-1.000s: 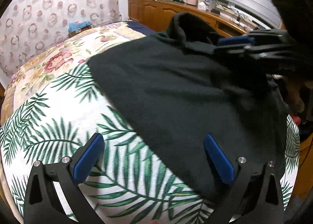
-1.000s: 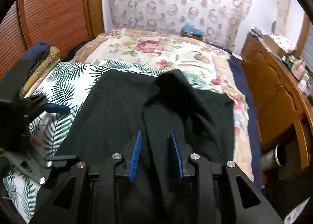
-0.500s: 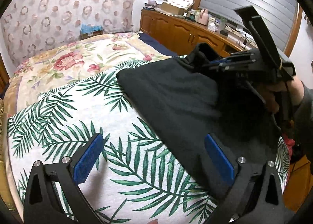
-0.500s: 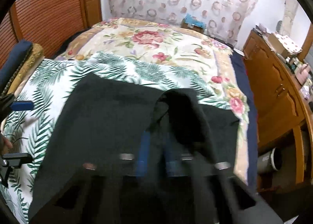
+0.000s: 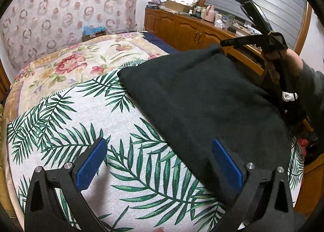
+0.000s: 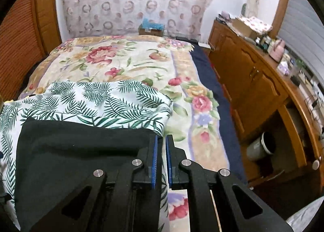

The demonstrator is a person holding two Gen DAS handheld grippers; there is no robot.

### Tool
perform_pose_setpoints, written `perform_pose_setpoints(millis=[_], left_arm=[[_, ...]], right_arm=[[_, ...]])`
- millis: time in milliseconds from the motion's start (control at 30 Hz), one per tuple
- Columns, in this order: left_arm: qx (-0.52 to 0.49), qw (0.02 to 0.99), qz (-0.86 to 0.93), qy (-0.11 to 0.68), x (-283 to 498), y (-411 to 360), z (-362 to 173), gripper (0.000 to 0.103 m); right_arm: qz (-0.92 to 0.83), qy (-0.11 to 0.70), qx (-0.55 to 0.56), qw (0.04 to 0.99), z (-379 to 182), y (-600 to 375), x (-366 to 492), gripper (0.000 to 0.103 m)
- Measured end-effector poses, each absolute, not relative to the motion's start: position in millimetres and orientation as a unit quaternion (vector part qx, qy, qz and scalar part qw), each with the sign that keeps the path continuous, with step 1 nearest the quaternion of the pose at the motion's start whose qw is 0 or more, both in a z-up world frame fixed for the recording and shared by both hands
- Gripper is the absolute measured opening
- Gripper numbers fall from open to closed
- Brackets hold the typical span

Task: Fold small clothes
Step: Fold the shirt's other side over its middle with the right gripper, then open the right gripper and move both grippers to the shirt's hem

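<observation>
The dark green garment (image 5: 202,98), soft and limp on the palm-leaf sheet (image 5: 101,122), suits corner grips: right gripper (image 6: 161,151) nearly closed, nothing visibly pinched; left gripper (image 5: 160,163) spread.

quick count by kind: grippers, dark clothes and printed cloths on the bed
grippers: 2, left gripper and right gripper
dark garment: 1
printed cloths: 2, palm cloth and floral spread
total: 5
</observation>
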State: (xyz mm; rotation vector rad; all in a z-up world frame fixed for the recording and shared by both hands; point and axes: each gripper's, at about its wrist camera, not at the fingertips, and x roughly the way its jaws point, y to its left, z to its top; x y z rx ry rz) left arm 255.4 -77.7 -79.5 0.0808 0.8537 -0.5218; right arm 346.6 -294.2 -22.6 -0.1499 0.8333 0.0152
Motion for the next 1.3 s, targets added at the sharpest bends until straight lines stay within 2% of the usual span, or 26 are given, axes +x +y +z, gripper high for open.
perform_pose_setpoints(millis=[33,100,167,233,600,667,733,1300], left_arm=[[0.040,0.876,-0.250,0.410,256.1,-78.8,-79.8,0.103],[0.042,0.876,-0.249,0.411,257.3,-80.5,-79.9,0.103],[0.046,0.876,-0.248,0.412,258.1,-81.4,-80.4,0.103],[0.048,0.876,-0.249,0.411,260.3,-83.6,-80.6,0.103],[0.065,0.880,-0.255,0.394,249.1,-102.5,-73.0,0.103],[0.075,0.881,-0.254,0.391,246.2,-109.5,-70.7,0.103],[0.087,0.883,-0.252,0.387,241.7,-113.1,-67.6,0.103],[0.098,0.878,-0.269,0.385,170.6,-119.2,-59.7,0.102]], right_arm=[[0.010,0.402,-0.065,0.913,-21.8,-295.7,344.7,0.015],[0.026,0.396,-0.052,0.917,-16.1,-300.2,338.6,0.017],[0.042,0.388,-0.046,0.919,-12.6,-296.0,327.5,0.024],[0.059,0.381,-0.040,0.922,-10.1,-298.2,310.6,0.027],[0.118,0.377,-0.042,0.918,-10.0,-309.3,192.7,0.028],[0.119,0.375,-0.043,0.918,-9.3,-312.9,173.5,0.039],[0.124,0.373,-0.042,0.919,-6.7,-320.0,158.0,0.042],[0.082,0.297,-0.076,0.948,57.0,-357.0,26.9,0.049]])
